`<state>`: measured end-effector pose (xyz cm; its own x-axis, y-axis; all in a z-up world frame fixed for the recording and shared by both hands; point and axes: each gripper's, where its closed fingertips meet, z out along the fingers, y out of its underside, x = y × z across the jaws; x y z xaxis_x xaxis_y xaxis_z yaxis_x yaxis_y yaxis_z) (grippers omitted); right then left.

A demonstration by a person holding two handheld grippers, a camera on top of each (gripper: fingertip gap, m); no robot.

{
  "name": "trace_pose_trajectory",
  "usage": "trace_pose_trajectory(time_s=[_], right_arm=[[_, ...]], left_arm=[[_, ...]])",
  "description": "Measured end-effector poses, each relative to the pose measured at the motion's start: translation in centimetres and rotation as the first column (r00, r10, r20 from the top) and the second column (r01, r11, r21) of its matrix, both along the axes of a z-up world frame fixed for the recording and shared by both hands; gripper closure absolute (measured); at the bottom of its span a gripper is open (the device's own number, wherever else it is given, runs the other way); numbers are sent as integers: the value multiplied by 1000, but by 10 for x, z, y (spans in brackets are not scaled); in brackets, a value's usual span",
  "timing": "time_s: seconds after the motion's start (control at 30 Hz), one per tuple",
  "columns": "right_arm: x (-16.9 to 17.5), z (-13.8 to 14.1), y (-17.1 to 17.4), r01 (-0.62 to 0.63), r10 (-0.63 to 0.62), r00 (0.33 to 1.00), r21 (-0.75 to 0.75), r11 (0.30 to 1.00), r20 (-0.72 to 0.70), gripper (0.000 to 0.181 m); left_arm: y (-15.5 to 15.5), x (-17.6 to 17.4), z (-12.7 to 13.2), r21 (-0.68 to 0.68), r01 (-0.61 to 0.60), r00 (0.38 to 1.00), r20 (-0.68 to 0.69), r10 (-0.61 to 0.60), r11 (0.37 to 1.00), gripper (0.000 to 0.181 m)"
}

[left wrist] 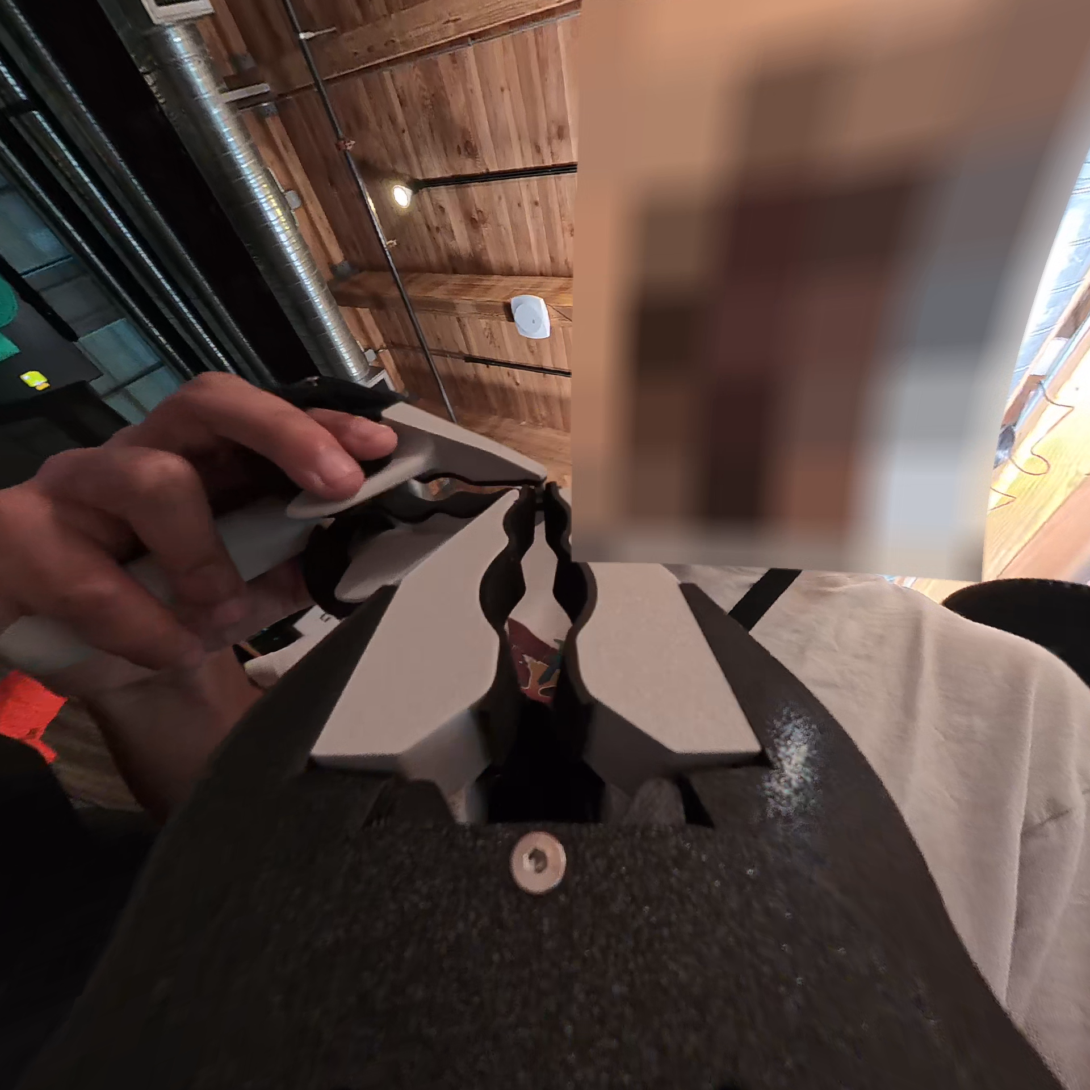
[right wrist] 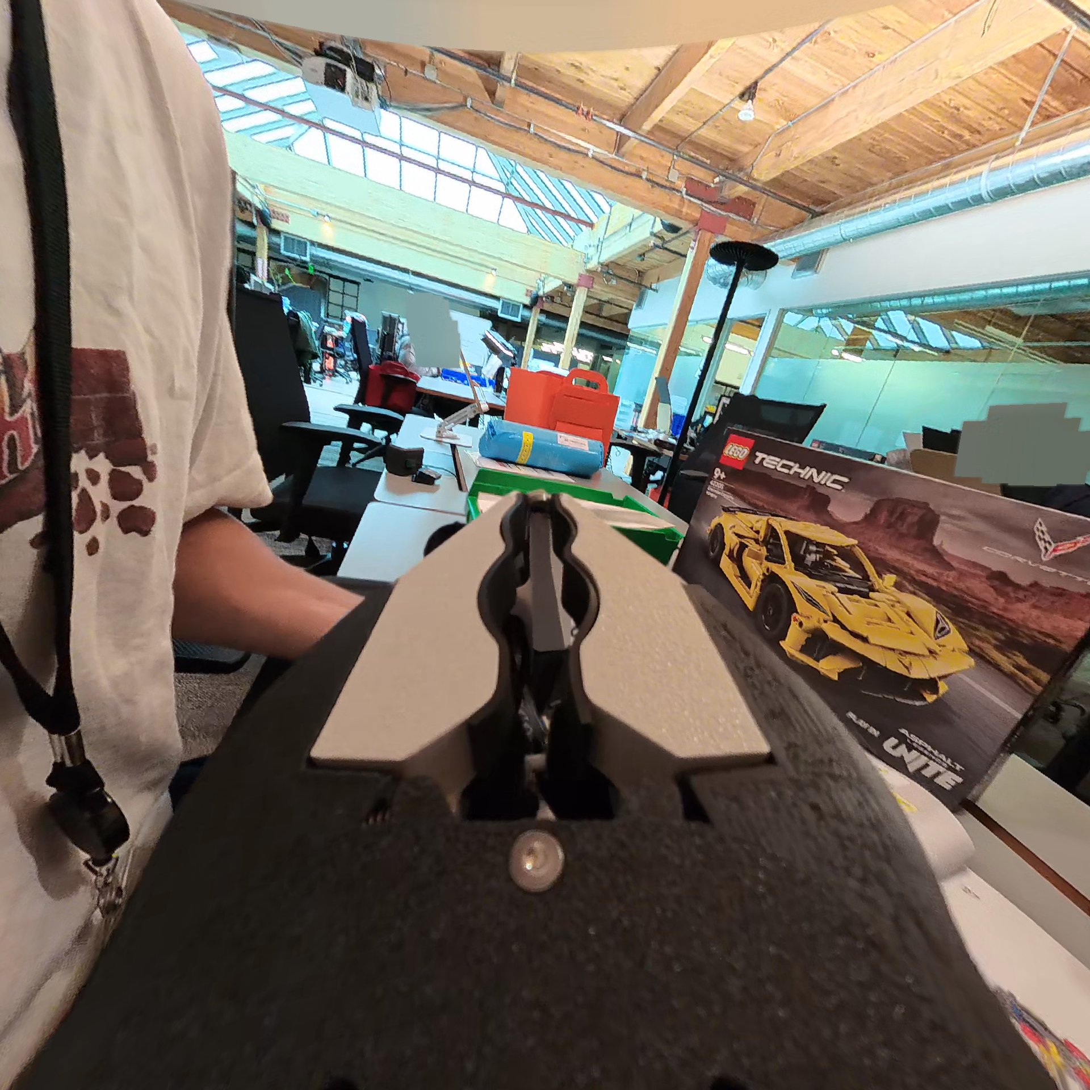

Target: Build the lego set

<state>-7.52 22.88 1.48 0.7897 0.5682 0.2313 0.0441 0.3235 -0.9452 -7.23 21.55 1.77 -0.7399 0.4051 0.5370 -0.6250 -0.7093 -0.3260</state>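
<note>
Lego beam (right wrist: 545, 584), dark grey, lengthwise between right gripper (right wrist: 538, 501) clamped fingers, left gripper (left wrist: 538, 492) tips together.

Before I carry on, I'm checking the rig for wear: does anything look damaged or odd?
A whitish speckled patch marks the black body of the left gripper, beside its fingers. It looks like dust or scuffing. Nothing else stands out: the right gripper is shut on a dark grey piece.

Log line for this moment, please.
right hand-held gripper: shut on dark grey piece | left hand-held gripper: tips nearly closed, load unclear | both tip-to-tip | set box upright
</note>
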Motion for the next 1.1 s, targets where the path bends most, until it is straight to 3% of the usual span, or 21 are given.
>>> trace_pose_trajectory(time_s=[0.23, 0.53, 0.77, 0.9, 1.0, 1.1], right_arm=[[-19, 20, -4, -111, 120, 988, 95, 989, -98, 173], [-30, 24, -5, -170, 180, 979, 107, 980, -92, 173], [-29, 25, -9, -203, 211, 973, 84, 976, -91, 174], [-20, 19, -5, -181, 183, 980, 34, 983, -80, 175], [-4, 7, -5, -120, 119, 992, -29, 992, -36, 175], [43, -5, -14, -3, -7, 997, -124, 992, -77, 174]], left_arm=[[-2, -20, 19, -147, -15, 982, 185, 42, 989, 180], [-2, -32, 24, -226, 16, 961, 273, 47, 974, 180], [-5, -31, 25, -193, 18, 962, 269, 35, 981, 180], [-2, -21, 19, -201, 5, 980, 197, 36, 980, 180], [0, -3, 3, -86, -120, 989, 71, 126, 989, 174], [8, 16, -33, 197, -313, 941, -64, 331, 929, 170]])
